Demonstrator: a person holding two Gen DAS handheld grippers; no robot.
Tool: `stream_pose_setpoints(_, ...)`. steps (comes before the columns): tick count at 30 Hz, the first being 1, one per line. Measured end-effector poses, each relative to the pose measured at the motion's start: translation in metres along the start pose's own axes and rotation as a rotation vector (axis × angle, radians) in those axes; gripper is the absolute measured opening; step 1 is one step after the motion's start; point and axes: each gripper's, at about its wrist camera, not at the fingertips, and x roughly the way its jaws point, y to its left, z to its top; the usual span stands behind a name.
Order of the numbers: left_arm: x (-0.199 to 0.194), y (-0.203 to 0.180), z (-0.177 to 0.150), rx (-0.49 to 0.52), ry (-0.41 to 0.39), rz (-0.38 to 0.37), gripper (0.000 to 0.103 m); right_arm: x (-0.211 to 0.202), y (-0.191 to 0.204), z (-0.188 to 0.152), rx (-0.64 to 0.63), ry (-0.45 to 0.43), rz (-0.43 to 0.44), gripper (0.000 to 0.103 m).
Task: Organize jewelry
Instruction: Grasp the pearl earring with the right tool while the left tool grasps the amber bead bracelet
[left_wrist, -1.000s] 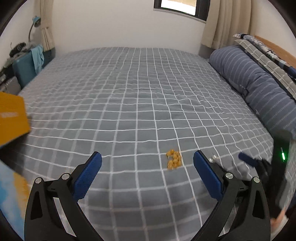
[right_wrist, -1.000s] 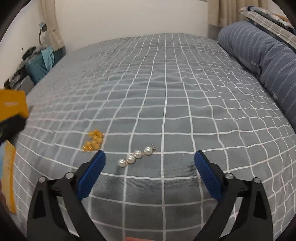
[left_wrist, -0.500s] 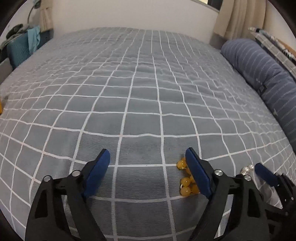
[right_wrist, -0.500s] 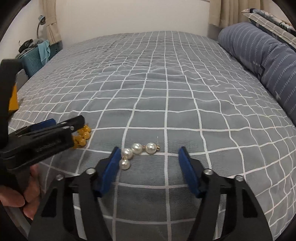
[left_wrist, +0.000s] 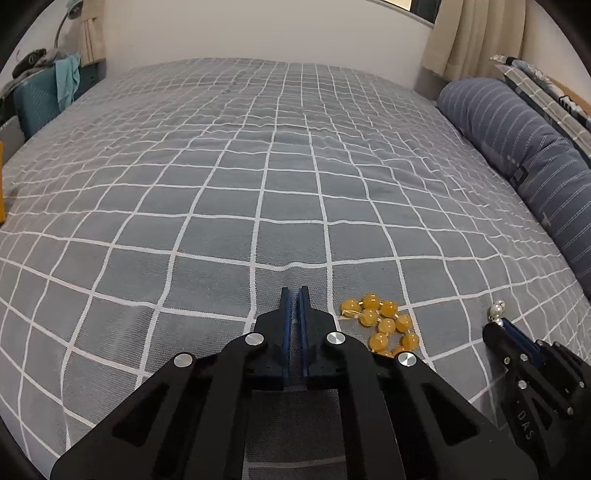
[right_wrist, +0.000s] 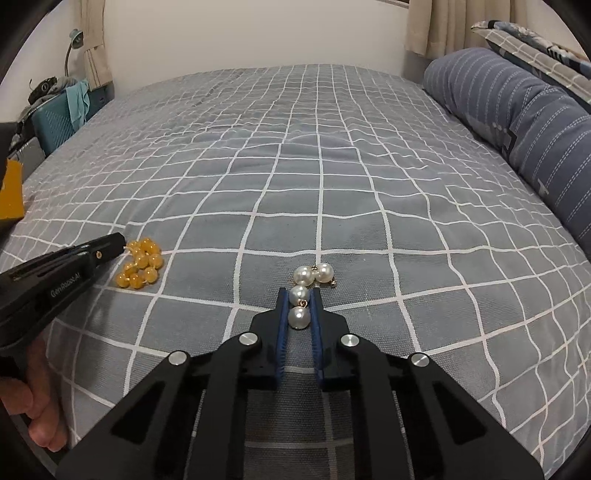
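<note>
On a grey checked bedspread (right_wrist: 332, 166), sorting has barely begun: the right gripper (right_wrist: 298, 308) has just closed on the pearl earring (right_wrist: 300, 295), while the left gripper (left_wrist: 294, 299), jaws just closed on nothing, sits beside the unlifted amber bead bracelet (left_wrist: 384, 326).

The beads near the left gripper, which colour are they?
Amber yellow, slightly translucent. The beads show best in the left wrist view.

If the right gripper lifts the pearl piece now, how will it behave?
The pearl earring will probably hang limp: its pearls join by small gold links. The right gripper pinches only the nearest pearls, which look smooth, so they may slip. It looks light.
</note>
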Motion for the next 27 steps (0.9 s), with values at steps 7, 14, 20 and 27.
stream_pose_setpoints(7, -0.019, -0.010, 0.009, 0.011, -0.059, -0.040, 0.025, 0.001, -0.002, -0.002, 0.002, -0.005, 0.003, 0.011)
stream_pose_setpoints(14, -0.010, -0.032, 0.009, 0.058, -0.017, -0.029, 0.048, 0.001, -0.002, -0.002, 0.011, -0.006, 0.011, 0.011)
stream_pose_setpoints(20, -0.001, -0.034, 0.003, 0.070, 0.018, -0.038, 0.054, 0.002, -0.003, -0.002, 0.019, -0.004, 0.018, 0.011)
stream_pose_setpoints(27, 0.002, -0.025, 0.001, 0.043, 0.041, -0.071, 0.009, 0.002, -0.004, -0.002, 0.020, -0.004, 0.019, 0.011)
